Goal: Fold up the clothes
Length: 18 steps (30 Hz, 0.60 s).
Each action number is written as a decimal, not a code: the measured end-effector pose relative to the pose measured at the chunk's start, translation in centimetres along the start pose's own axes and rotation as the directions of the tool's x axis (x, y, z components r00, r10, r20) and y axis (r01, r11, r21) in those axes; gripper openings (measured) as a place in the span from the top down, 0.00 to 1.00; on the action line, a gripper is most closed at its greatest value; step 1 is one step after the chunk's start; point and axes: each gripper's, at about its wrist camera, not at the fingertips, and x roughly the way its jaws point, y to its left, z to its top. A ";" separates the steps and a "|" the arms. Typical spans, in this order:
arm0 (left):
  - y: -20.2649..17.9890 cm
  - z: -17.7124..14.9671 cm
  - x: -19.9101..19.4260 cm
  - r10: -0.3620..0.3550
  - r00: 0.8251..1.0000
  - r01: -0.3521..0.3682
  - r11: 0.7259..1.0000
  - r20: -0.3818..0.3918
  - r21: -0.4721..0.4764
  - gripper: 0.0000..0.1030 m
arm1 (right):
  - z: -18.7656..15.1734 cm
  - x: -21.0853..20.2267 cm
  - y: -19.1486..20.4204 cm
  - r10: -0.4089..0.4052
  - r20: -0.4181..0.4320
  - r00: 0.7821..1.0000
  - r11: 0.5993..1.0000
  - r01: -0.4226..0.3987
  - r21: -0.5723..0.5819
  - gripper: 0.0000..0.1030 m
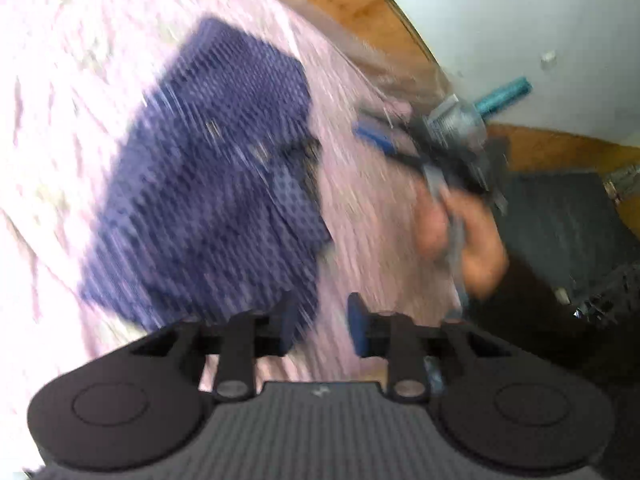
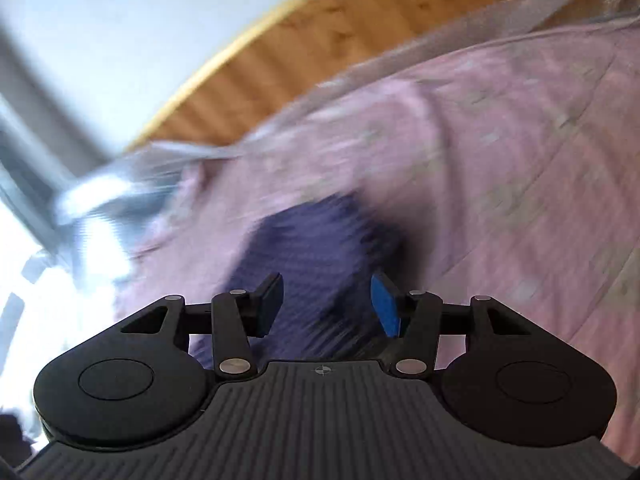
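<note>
The folded dark blue garment (image 1: 208, 184) lies on the pink bedsheet (image 1: 60, 128), spreading from 10 o'clock toward 12 of the left gripper (image 1: 320, 326), which gapes wide with nothing between its jaws. In the right wrist view, the same garment (image 2: 320, 248) sits at 12 o'clock of the right gripper (image 2: 327, 304) (released too, both views motion-blurred). A hand (image 1: 460, 236) holds that gripper at 2 o'clock.

Navy garment (image 1: 208, 184): woven cloth, fine dotted texture, matt. Pink bedsheet (image 1: 60, 128): soft creased cloth. Bed frame (image 2: 320, 52): varnished wood along edge. Left gripper (image 1: 320, 328), right gripper (image 2: 326, 306): matt black plastic, blue pads.
</note>
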 end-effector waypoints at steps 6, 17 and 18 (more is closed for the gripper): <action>6.5 1.3 4.6 0.155 0.964 -0.152 0.988 -0.217 0.029 0.77 | -8.6 2.1 2.4 0.004 -0.124 0.992 1.000 -0.004 0.000 0.67; 8.7 15.6 -1.1 -0.048 0.994 0.062 0.987 -0.098 0.147 0.28 | -18.4 -3.4 6.4 -0.133 -0.019 0.991 0.936 0.132 0.326 0.19; 9.7 17.3 -0.3 -0.038 0.995 0.051 0.989 -0.096 0.136 0.26 | -19.3 -3.9 6.8 -0.147 -0.012 0.989 0.924 0.142 0.355 0.18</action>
